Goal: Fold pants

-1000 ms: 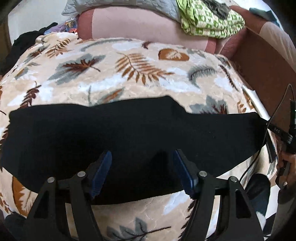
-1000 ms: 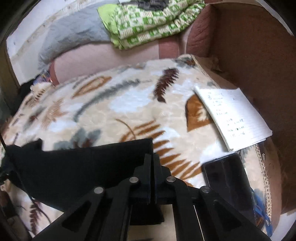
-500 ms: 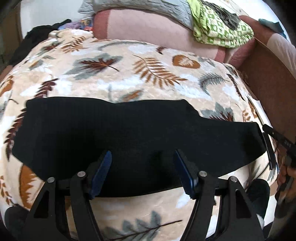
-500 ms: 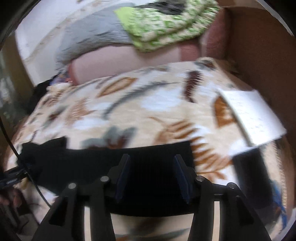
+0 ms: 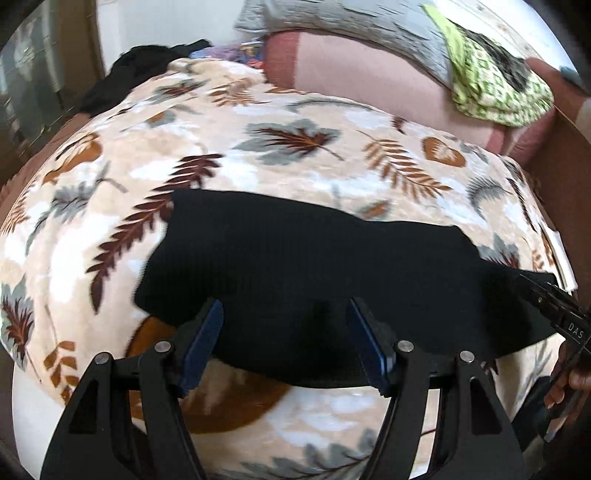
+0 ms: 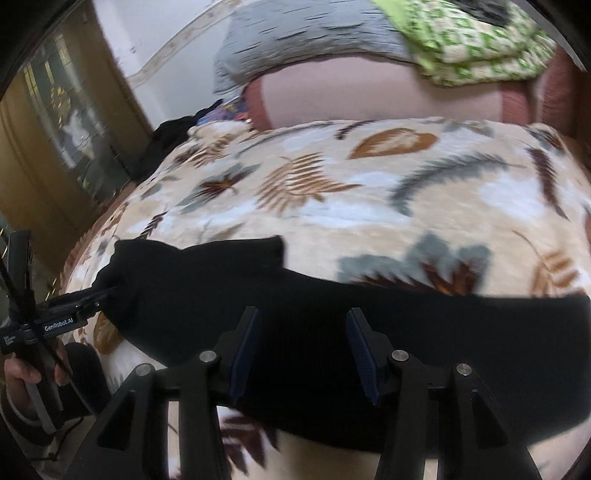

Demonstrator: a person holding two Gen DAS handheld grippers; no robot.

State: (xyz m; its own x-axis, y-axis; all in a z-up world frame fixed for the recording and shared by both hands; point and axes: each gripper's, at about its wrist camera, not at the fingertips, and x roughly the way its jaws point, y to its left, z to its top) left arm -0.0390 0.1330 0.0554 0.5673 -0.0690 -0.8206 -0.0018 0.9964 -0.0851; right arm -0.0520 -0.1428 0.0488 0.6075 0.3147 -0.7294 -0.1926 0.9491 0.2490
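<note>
Black pants (image 5: 314, 258) lie folded in a long band across the leaf-patterned blanket (image 5: 295, 147). My left gripper (image 5: 284, 310) hovers open over the near edge of the band, towards its left end, with only cloth below the blue pads. In the right wrist view the pants (image 6: 424, 332) run from the left edge to the right edge. My right gripper (image 6: 303, 315) stands open above their middle, holding nothing. The left gripper (image 6: 85, 299) shows there at the band's left end. The right gripper's tip (image 5: 554, 306) enters the left wrist view at the right.
A pink bolster (image 5: 369, 74) bounds the far side of the bed, with a grey pillow (image 5: 351, 26) and a green patterned cloth (image 5: 495, 88) on it. Dark clothes (image 5: 140, 62) lie at the far left corner. A brown board (image 5: 561, 166) walls the right side. A wooden door (image 6: 55, 129) stands left.
The right gripper went from shut on the pants' end to open and swept left along the band; the notebook and phone left its view. The left gripper also slid left.
</note>
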